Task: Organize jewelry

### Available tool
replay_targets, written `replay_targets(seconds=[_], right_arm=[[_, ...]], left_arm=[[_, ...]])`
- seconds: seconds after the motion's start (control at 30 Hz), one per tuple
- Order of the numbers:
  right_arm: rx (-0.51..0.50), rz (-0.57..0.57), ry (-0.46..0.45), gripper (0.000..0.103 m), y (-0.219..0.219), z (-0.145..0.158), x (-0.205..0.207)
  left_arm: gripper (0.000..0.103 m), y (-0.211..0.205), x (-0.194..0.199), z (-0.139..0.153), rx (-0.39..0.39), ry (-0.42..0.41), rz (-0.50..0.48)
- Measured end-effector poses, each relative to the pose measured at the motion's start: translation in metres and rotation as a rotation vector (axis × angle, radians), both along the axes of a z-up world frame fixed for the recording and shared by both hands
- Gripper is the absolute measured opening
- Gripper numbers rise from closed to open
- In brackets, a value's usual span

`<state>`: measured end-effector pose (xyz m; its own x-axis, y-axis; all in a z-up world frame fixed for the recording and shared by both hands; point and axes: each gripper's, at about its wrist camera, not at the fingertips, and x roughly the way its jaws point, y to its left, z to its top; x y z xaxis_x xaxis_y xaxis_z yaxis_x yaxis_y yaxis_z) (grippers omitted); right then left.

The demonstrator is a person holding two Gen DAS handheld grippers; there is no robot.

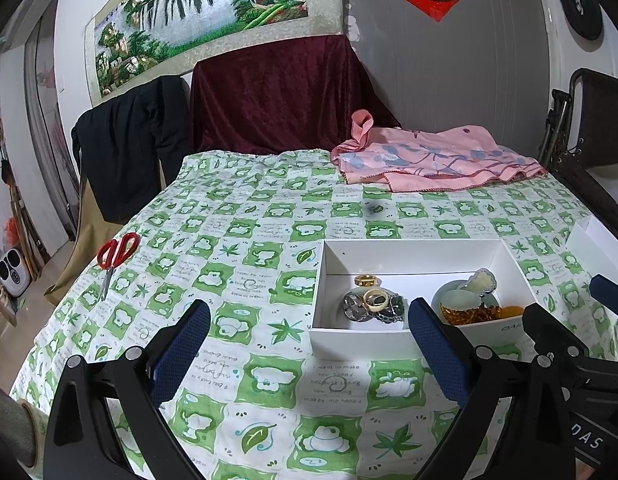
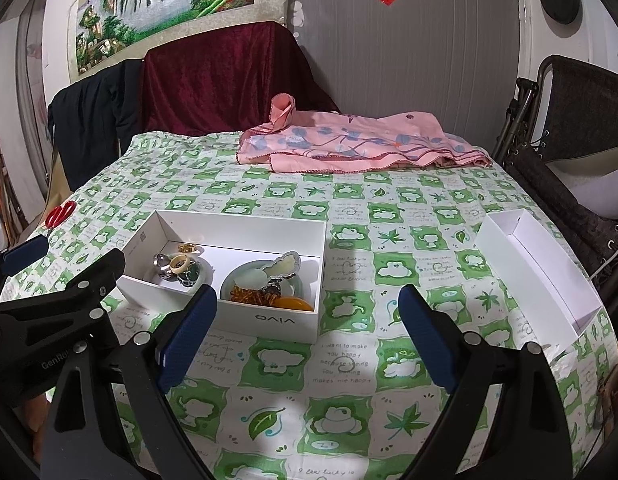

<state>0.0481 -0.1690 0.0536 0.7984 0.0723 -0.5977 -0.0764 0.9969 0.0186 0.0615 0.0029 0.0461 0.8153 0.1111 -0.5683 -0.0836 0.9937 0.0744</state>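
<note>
While both grippers hover over green-checked counter [image 2: 349, 360], pink cloth [image 2: 349, 148] lies at far edge. White box [image 2: 269, 320] holds jewelry [image 2: 181, 266] in heap. Lid [image 2: 537, 264] lies well right. Left gripper [image 1: 309, 348] jaws apart, empty. Right gripper [image 2: 305, 340] jaws apart, empty.

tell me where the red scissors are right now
The red scissors lie on the green checked tablecloth near its left edge, well left of the white jewelry box, below the hanging black garment.
</note>
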Motion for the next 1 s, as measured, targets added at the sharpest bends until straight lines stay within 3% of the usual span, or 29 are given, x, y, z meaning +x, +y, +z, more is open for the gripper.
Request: replay_targets(seconds=[1.0], right_arm=[[0.000, -0.001, 0.002, 0.087, 0.0004, 0.0001, 0.0005]], left_arm=[[0.097, -0.0027, 0.0005, -0.0001, 0.016, -0.001, 0.009]])
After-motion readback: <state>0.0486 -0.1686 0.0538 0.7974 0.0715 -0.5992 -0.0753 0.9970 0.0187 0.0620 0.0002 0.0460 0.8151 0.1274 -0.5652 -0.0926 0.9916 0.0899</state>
